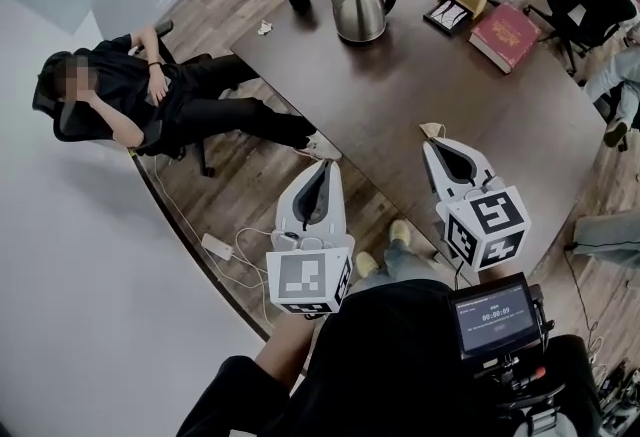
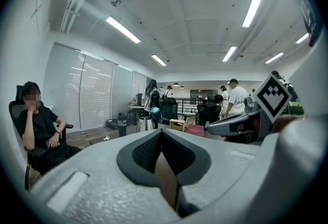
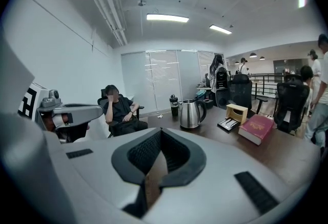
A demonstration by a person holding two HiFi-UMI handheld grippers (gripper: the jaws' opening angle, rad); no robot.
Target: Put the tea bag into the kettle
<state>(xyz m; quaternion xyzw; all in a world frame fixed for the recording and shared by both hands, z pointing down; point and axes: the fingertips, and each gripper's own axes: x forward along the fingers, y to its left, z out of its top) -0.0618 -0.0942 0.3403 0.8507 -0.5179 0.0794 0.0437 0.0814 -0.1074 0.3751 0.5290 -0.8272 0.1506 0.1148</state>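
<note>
Right tongs [image 1: 436, 139]: clamped on tea bag [image 1: 433, 130];
Left tongs [image 1: 324, 167]: together, empty;
Kettle [image 1: 360, 7]: eleven o'clock of right tongs, well apart

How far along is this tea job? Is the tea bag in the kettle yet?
Not yet. Done: the tea bag looks picked up, pinched at the tip of the right gripper. In hand: that gripper holds it above the near part of the table, well short of the kettle at the far end. Left to do: carry it over and drop it in. The left gripper seems to carry nothing.
</note>
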